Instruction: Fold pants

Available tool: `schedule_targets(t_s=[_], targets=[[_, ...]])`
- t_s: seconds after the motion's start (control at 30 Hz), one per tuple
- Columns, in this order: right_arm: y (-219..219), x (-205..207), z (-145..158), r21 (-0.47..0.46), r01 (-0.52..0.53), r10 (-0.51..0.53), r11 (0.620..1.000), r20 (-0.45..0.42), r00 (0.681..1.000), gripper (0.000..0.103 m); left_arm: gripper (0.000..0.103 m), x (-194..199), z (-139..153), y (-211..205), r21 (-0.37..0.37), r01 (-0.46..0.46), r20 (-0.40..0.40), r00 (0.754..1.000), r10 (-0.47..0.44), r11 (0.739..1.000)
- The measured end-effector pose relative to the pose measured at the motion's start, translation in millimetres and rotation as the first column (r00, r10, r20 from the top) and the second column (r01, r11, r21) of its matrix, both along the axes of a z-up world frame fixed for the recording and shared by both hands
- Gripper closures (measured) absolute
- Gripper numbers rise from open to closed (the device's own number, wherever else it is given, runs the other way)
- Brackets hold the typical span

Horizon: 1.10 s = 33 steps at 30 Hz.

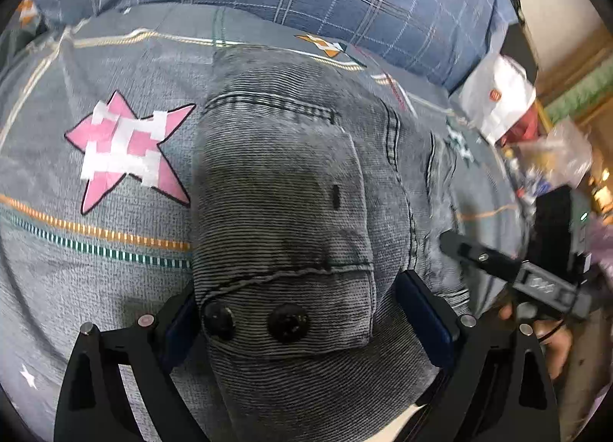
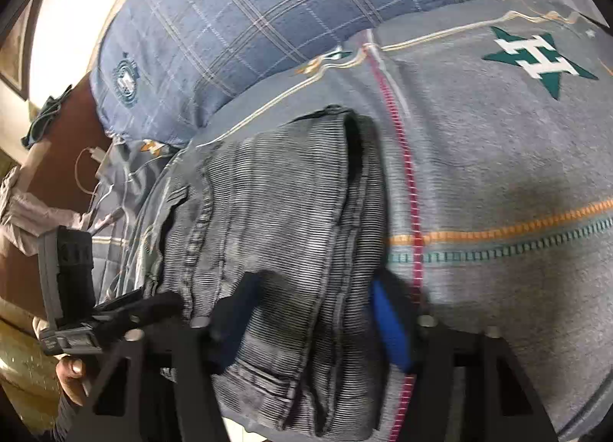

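bed [image 1: 115,269] with grey star-print cover: folded grey pants [image 1: 283,193] laid on it, waistband end nearest left gripper [image 1: 295,311]. step judged: late fold, bundle being released and squared. next move calls for edges aligned, layers pressed flat. left fingers [image 1: 425,315] spread wide, flanking waistband, no clamp seen. right gripper [image 2: 306,311]: fingers [image 2: 389,321] half apart, straddling pants edge; grip cannot be told.

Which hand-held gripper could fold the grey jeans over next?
Probably the right hand-held gripper: its blue pads pinch the grey corduroy-like jeans. The left hand-held gripper stands wide around them.
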State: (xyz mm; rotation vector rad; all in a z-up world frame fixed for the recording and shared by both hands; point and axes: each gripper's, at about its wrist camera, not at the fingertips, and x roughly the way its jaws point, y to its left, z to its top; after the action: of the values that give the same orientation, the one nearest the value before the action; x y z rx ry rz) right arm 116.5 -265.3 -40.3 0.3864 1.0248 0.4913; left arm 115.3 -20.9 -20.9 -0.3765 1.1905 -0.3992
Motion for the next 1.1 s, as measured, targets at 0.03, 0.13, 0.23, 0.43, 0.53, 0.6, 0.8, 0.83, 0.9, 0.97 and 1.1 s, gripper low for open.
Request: schedule_targets(t_s=[0.03,0.13,0.23,0.43,0.53,0.6,0.8,0.83,0.9,0.97,1.1], targets=[[-2,0,0,0.001,0.006,-0.006,1.000,-0.003,1.000,0.050,0.009,1,-1,4,-0.029,-0.017,-0.014,1.000,0.017,0.999],[-6,0,-2,-0.008,0.024,-0.025,1.000,-0.010,1.000,0.063,0.027,3,0,7,0.013,-0.040,-0.032,0.999,0.041,0.999],[-6,0,-2,-0.019,0.026,-0.027,0.999,-0.006,1.000,0.065,0.037,4,2,8,-0.018,-0.041,-0.044,0.998,0.040,0.999],[1,-3,3,-0.046,0.013,-0.012,0.999,0.024,1.000,0.079,0.055,-5,10,26,-0.050,-0.040,-0.037,0.999,0.038,0.998],[5,-6,7,-0.064,0.002,0.001,0.998,0.047,0.999,0.083,0.063,-7,19,28,-0.034,-0.022,-0.009,1.000,0.021,0.999],[5,-7,9,-0.062,0.000,0.003,0.998,0.057,0.998,0.085,0.065,-8,26,23,-0.010,-0.004,0.021,1.000,0.004,1.000],[6,-13,20,-0.051,-0.004,0.008,0.999,0.087,0.996,0.087,0.068,-16,43,12,0.075,0.031,0.101,0.994,-0.039,0.997],[8,-15,24,-0.054,-0.005,0.011,0.999,0.094,0.995,0.087,0.068,-19,49,12,0.090,0.037,0.123,0.991,-0.047,0.995],[11,-21,31,-0.061,-0.009,0.016,0.998,0.109,0.994,0.087,0.069,-21,57,11,0.102,0.042,0.150,0.987,-0.057,0.994],[16,-24,42,-0.068,-0.012,0.021,0.998,0.128,0.992,0.087,0.069,-23,69,12,0.121,0.048,0.186,0.980,-0.070,0.992],[30,-28,80,-0.089,-0.024,0.042,0.996,0.194,0.980,0.087,0.069,-27,93,21,0.123,0.034,0.252,0.966,-0.064,0.992]])
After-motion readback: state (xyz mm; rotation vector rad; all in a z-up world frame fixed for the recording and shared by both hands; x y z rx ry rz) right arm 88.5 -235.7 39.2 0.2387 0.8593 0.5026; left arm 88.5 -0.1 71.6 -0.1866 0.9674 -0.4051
